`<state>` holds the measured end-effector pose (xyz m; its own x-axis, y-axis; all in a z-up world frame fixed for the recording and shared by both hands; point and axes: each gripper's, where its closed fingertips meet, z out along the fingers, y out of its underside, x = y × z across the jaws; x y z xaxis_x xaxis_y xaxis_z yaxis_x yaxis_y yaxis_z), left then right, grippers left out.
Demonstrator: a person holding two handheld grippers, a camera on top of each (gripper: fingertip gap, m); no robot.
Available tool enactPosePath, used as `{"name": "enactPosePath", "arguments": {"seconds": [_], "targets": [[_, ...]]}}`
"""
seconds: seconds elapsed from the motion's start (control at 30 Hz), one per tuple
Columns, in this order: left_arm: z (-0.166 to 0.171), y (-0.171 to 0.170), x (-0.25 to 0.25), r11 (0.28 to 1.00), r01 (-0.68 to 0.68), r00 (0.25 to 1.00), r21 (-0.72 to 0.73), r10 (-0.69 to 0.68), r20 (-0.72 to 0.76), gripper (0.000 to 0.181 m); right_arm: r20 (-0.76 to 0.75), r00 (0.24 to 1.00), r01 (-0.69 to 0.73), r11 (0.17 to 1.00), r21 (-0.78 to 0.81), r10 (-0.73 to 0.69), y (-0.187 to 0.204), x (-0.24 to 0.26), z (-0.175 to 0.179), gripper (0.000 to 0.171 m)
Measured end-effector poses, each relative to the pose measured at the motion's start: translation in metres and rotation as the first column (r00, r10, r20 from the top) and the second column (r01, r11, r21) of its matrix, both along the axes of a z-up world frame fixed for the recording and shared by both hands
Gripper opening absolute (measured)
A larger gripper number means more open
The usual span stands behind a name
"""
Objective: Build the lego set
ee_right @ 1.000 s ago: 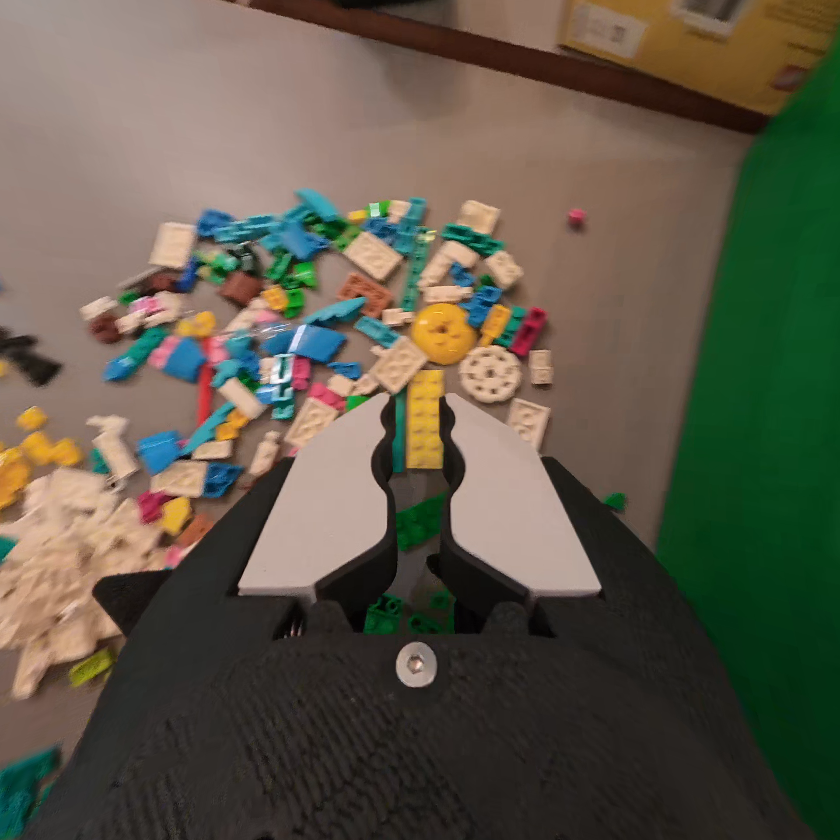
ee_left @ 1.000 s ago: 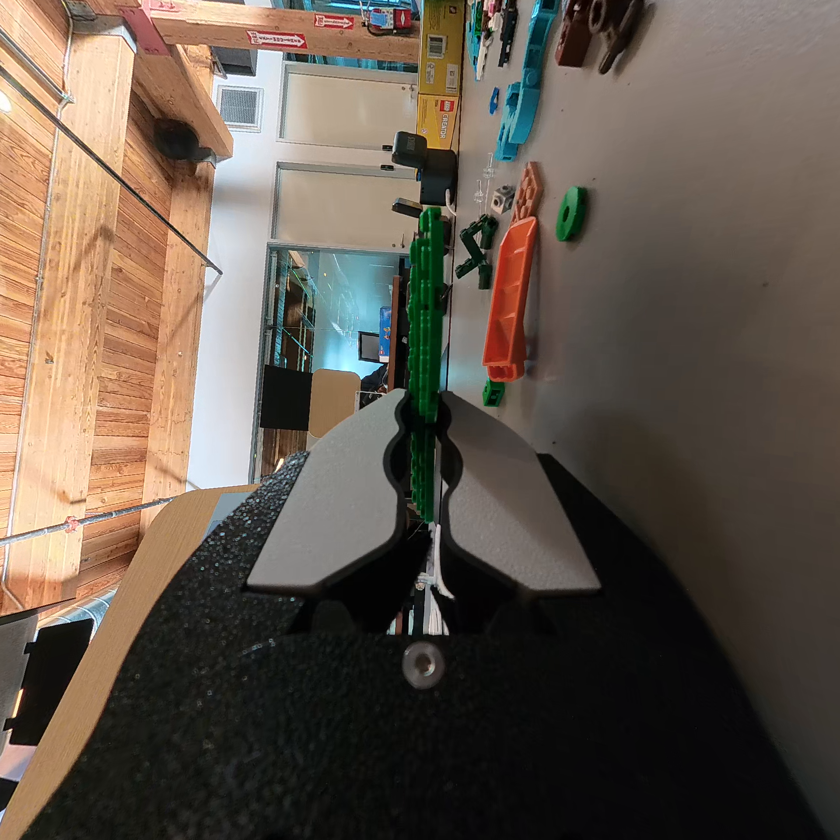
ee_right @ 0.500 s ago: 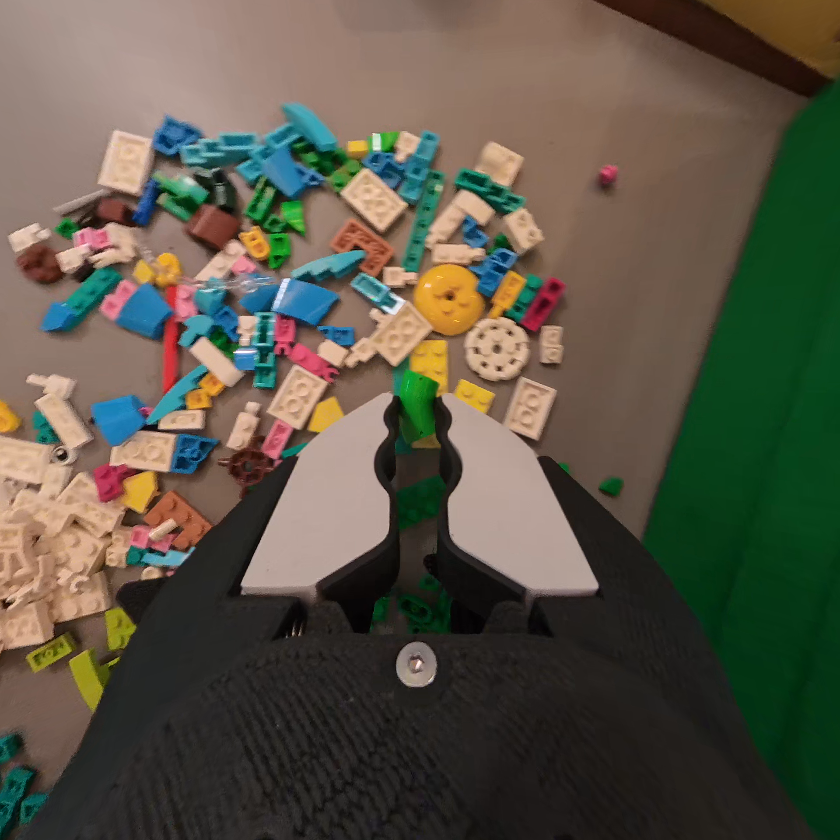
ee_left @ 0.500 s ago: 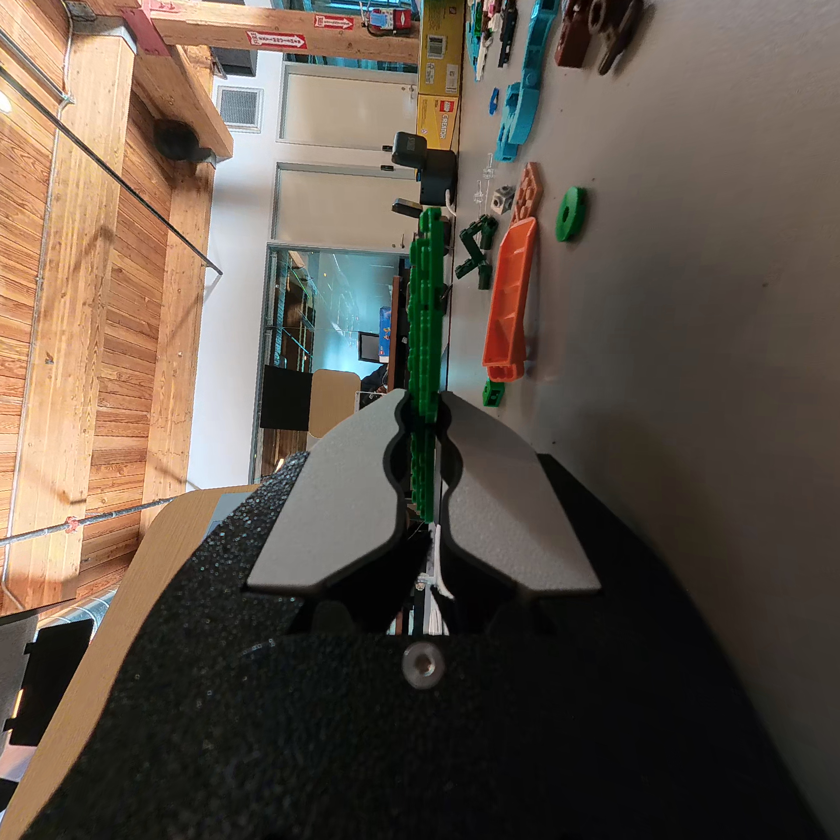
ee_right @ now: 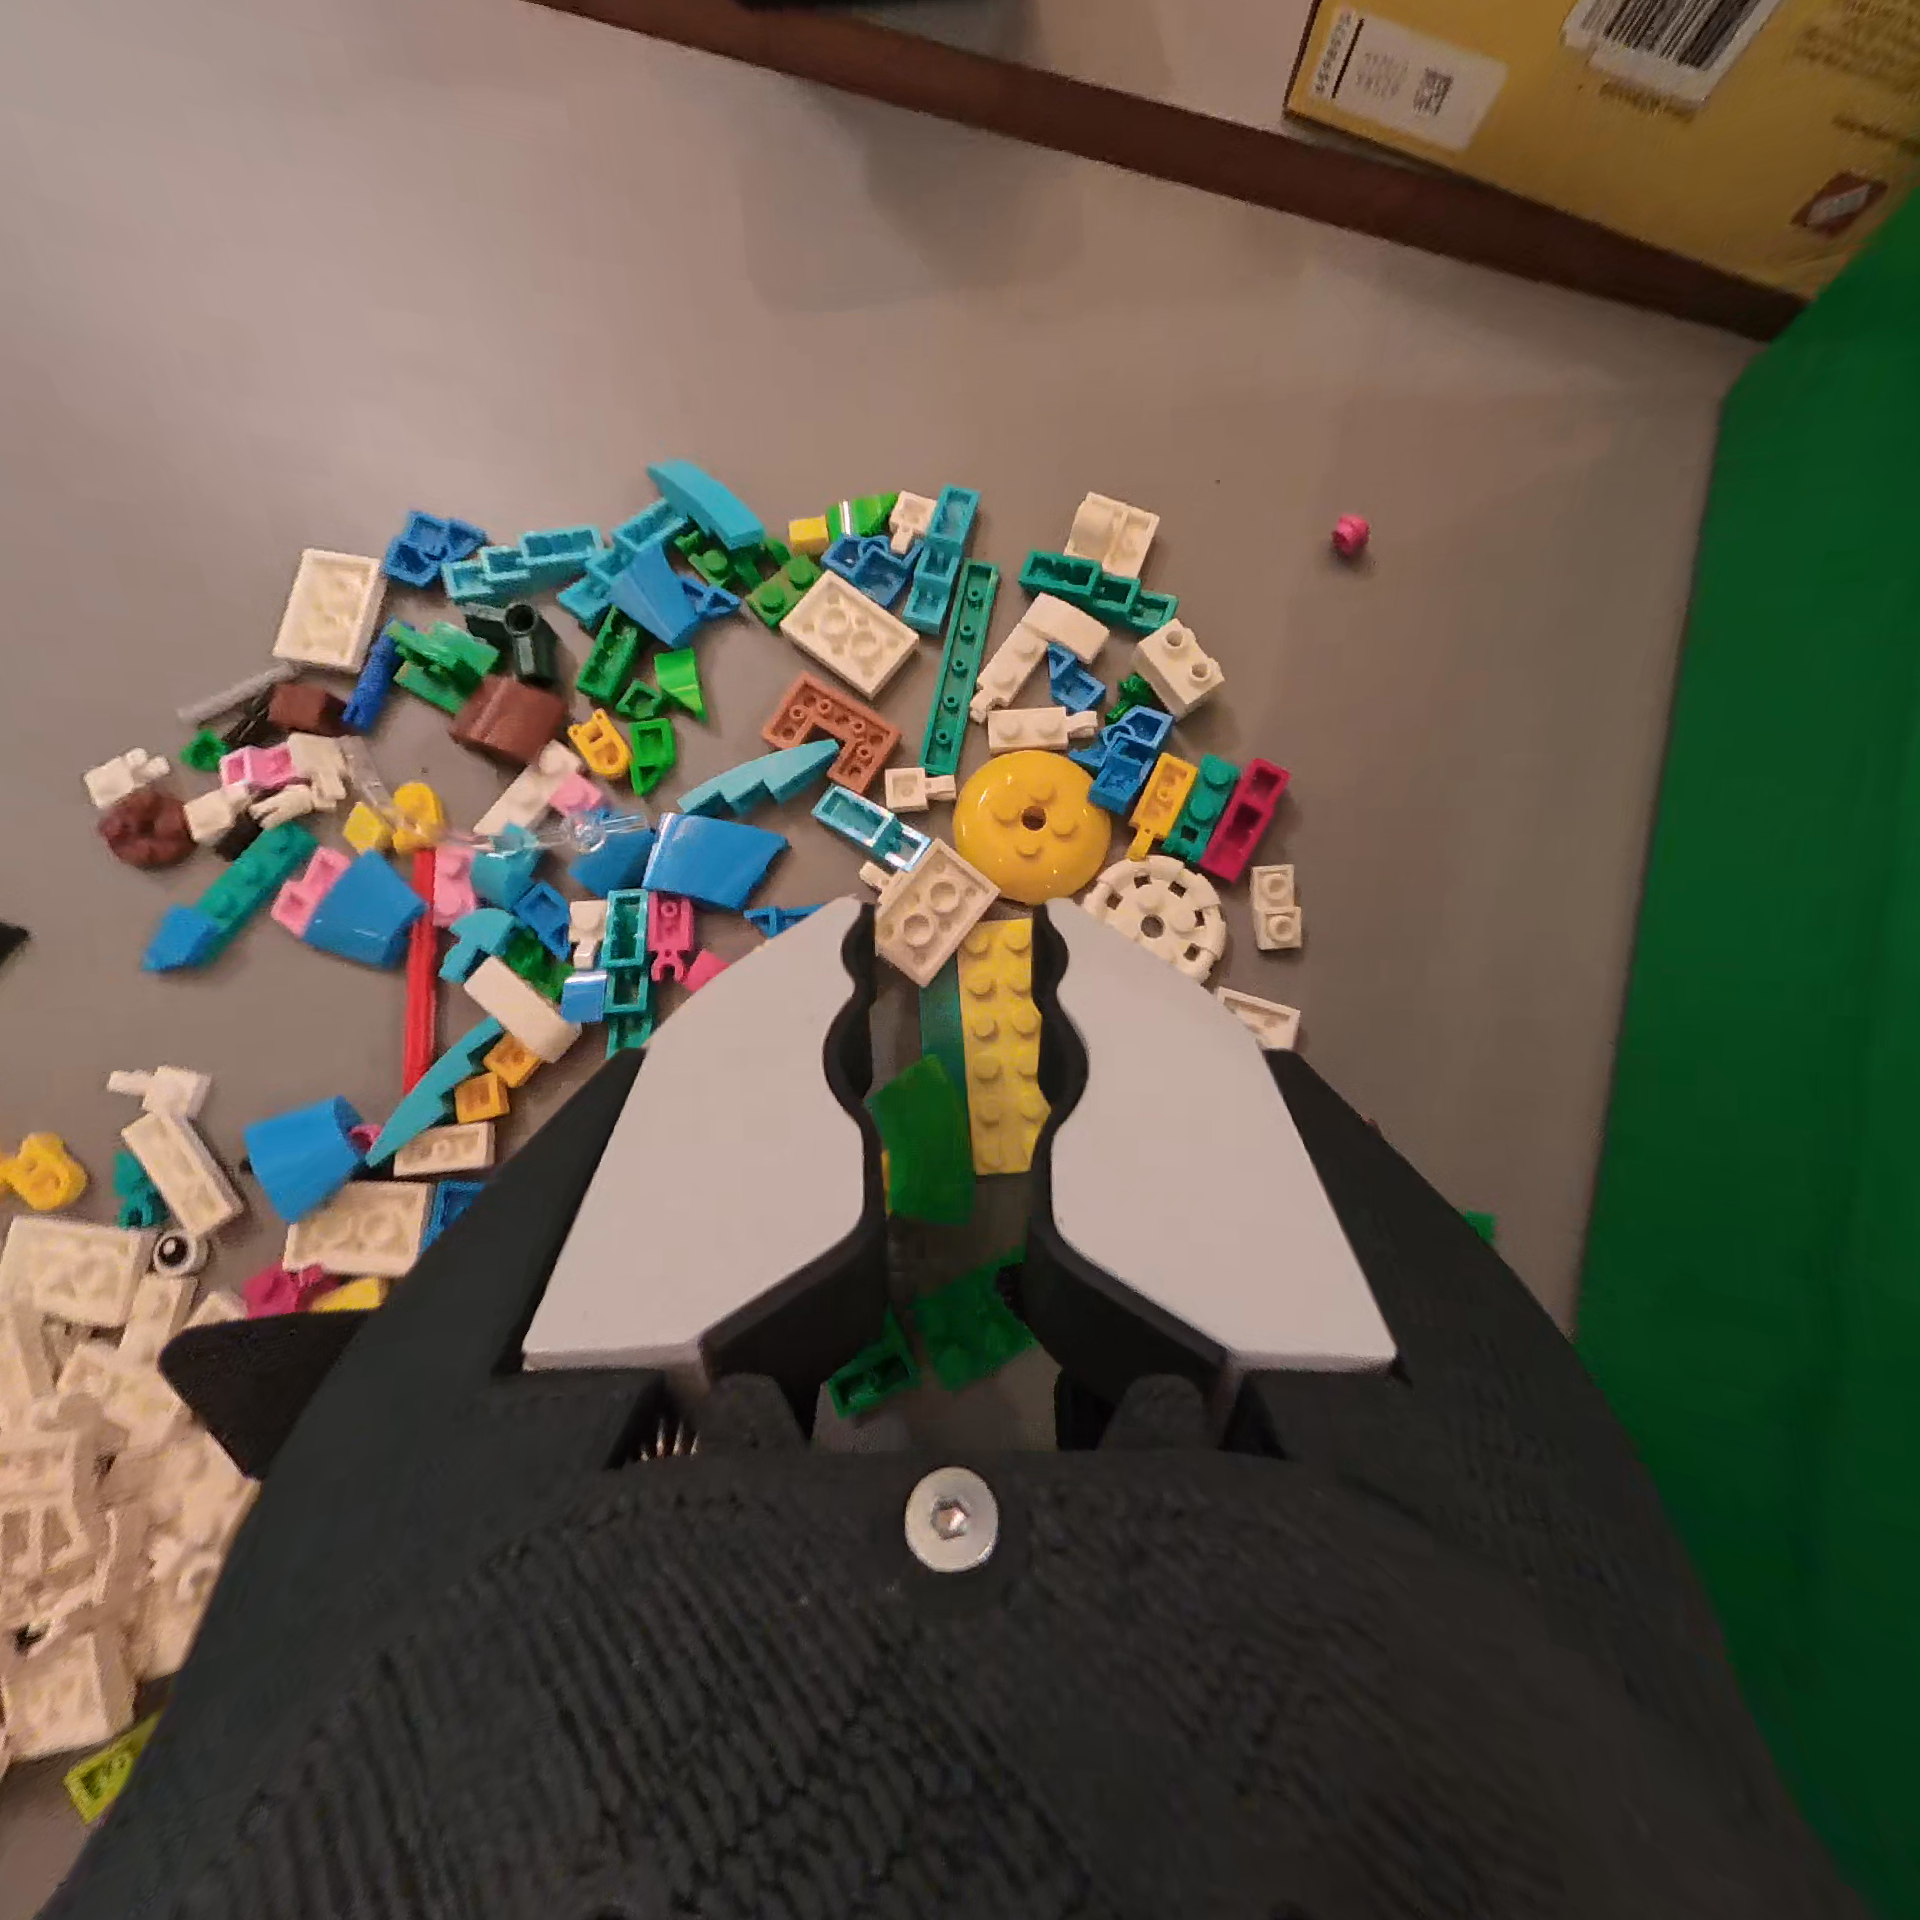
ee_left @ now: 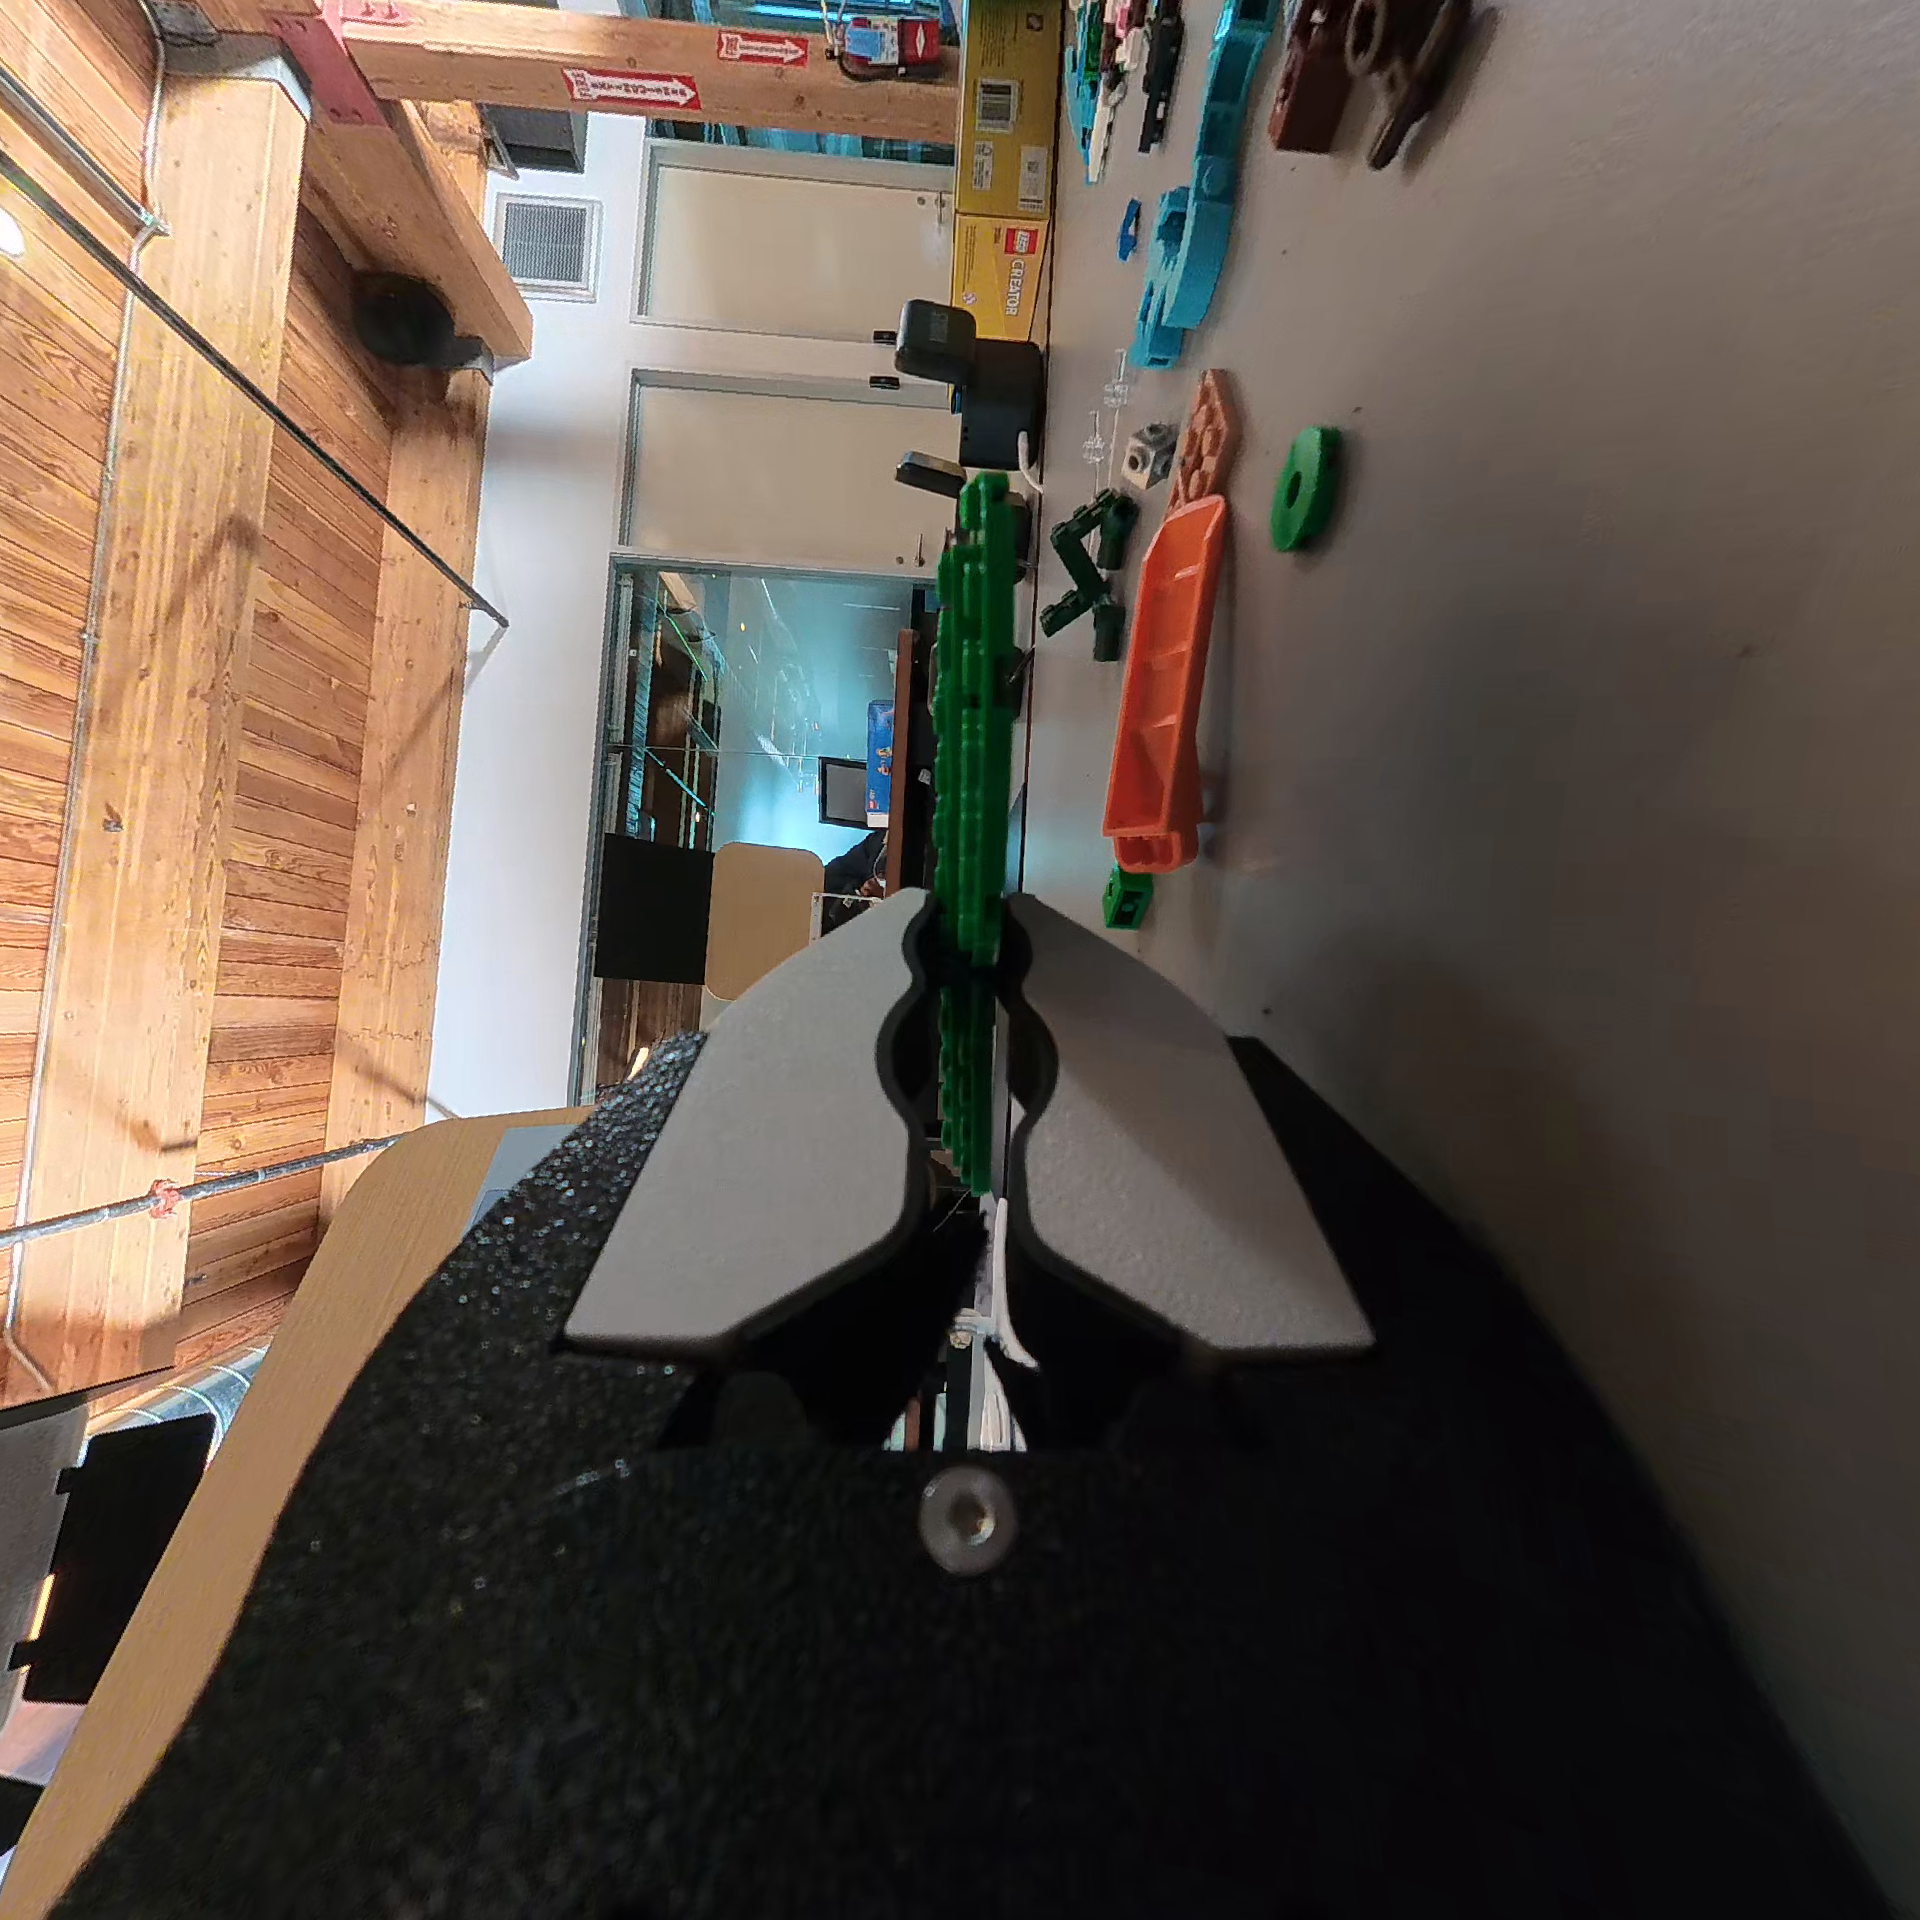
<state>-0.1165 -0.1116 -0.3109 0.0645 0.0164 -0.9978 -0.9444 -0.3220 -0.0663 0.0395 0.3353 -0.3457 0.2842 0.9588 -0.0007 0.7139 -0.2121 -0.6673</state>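
Note:
My left gripper (ee_left: pixel 971 914) is shut on a green baseplate (ee_left: pixel 971 727) and holds it edge-on above the grey table (ee_left: pixel 1558 935). The same baseplate fills the right side of the right wrist view (ee_right: pixel 1766 935). My right gripper (ee_right: pixel 956 914) is open above a pile of loose bricks. A small green curved piece (ee_right: pixel 920 1138), blurred, lies between its jaws near the left finger and does not look gripped. Below the gap lie a long yellow plate (ee_right: pixel 1003 1049) and a white square plate (ee_right: pixel 933 914).
A yellow round dish (ee_right: pixel 1029 826) and a white round plate (ee_right: pixel 1158 920) lie just past the right fingertips. White bricks are heaped at the lower left (ee_right: pixel 73 1403). A yellow box (ee_right: pixel 1610 104) stands at the table's far edge. An orange piece (ee_left: pixel 1164 686) and a green ring (ee_left: pixel 1304 502) lie by the baseplate. One gripper's finger ends stand about 50 cm off the other's.
My right gripper has opened wider; the green curved piece that sat at its tips is now lower in the gap, and the view has shifted over the pile. The left gripper has not moved.

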Motion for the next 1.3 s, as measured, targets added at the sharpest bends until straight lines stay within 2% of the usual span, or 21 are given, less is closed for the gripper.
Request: {"name": "enactPosePath", "arguments": {"seconds": [0.13,0.27,0.37,0.47,0.6,0.7,0.77,0.93,1.07,1.3], "targets": [[0.0,0.0,0.0,1.0,0.001,1.0,0.0,-0.001,0.0,0.009,0.013,1.0,0.021,0.999,-0.036,-0.02,-0.001,-0.002,-0.009,0.029],[0.0,0.0,0.0,1.0,0.001,1.0,-0.001,-0.001,0.003,0.009,0.002,1.0,0.014,1.0,-0.016,-0.014,-0.002,-0.005,-0.006,0.015],[0.0,0.0,0.0,1.0,0.002,1.0,-0.001,-0.002,0.003,0.009,-0.011,0.998,0.07,0.997,0.037,-0.069,0.011,0.003,0.006,0.004],[0.0,0.0,0.0,1.0,0.003,1.0,-0.002,-0.003,0.005,0.009,-0.021,0.993,0.118,0.992,0.037,-0.117,0.021,0.014,0.012,0.003],[0.0,0.0,0.0,1.0,0.002,1.0,-0.002,-0.002,0.005,0.009,-0.002,0.994,0.107,0.994,0.001,-0.107,0.02,0.02,0.007,0.004],[0.0,0.0,0.0,1.0,0.002,1.0,-0.001,-0.002,0.004,0.009,0.069,0.996,0.053,0.998,-0.02,-0.052,0.012,0.023,-0.004,0.02],[0.0,0.0,0.0,1.0,0.003,1.0,-0.001,-0.003,0.004,0.009,0.103,0.994,0.02,1.0,0.024,-0.022,0.01,0.023,-0.005,0.028],[0.0,0.001,0.0,1.0,-0.003,1.0,0.002,0.003,0.003,0.009,-0.019,0.981,-0.19,0.978,0.088,0.192,-0.018,-0.025,0.024,0.028],[0.0,0.001,-0.001,1.0,-0.007,1.0,0.002,0.007,0.005,0.009,0.056,0.923,-0.384,0.92,0.08,0.38,-0.031,-0.068,0.018,0.029],[0.0,0.0,-0.003,1.0,-0.014,1.0,0.002,0.014,0.009,0.009,0.181,0.889,-0.42,0.906,-0.044,0.421,-0.024,-0.099,-0.003,0.024]]}}
